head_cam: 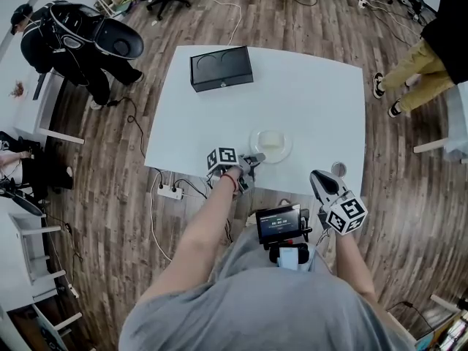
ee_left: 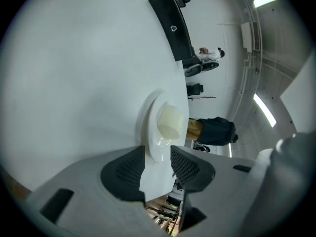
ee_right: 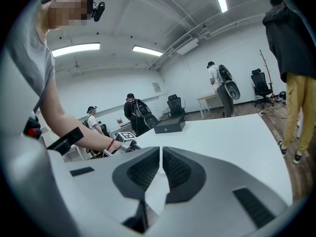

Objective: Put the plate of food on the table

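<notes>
- Round glossy white plate [head_cam: 270, 146] on smooth white table [head_cam: 307, 93], lower centre; pale cream lump [ee_left: 170, 121] on it.
- Wide-open left claw [ee_left: 158, 156] straddling plate rim, not gripping.
- Near-closed right claw [ee_right: 161, 157], empty.

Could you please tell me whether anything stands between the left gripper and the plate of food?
Nothing visible does. The near rim of the plate of food lies between the open fingers of the left gripper, and the plate rests on the white table.
</notes>
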### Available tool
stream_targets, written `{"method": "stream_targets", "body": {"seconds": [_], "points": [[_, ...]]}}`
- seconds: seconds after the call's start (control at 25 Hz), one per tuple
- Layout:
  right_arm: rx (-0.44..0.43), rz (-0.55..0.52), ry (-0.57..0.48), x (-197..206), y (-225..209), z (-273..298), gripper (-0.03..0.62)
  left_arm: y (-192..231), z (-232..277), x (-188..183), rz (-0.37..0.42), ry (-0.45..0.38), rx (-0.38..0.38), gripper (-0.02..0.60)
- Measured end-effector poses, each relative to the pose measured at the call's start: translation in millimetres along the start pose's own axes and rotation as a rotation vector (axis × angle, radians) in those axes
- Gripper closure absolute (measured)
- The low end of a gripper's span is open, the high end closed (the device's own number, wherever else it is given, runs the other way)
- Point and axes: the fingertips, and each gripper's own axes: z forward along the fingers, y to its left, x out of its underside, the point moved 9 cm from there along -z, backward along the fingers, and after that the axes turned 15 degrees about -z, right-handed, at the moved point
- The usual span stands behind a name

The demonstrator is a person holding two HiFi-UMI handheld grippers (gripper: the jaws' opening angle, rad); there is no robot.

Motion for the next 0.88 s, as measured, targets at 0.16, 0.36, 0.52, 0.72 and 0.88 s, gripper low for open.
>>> {"method": "stream_targets", "body": {"seconds": [0.16,0.36,0.52,0.72,0.88], "points": [[0.013,0.006,-0.006,-3.8,-0.6,-0.4,0.560,-1.3,-4.2,1.2,0.007,0.005,0.013,0.425],[0.015,0.010,-0.018,-4.7,-1.0,-2.6,0.560,-7.1,-13.4,10.9,0.057,0.004,0.043,0.426],[0.012,0.008,-0.027,-3.7,0.3,-2.5,0.560,-11.8,-21.6,19.7,0.130,-0.010,0.053,0.437],[0.004,-0.003,-0.029,-5.8,2.8,-1.9,0.560,-22.0,-31.5,34.2,0.248,-0.021,0.070,0.535],[0.006,-0.003,-0.036,-9.2,4.9,-3.2,0.560,-30.0,-39.2,46.7,0.351,-0.014,0.058,0.561]]}}
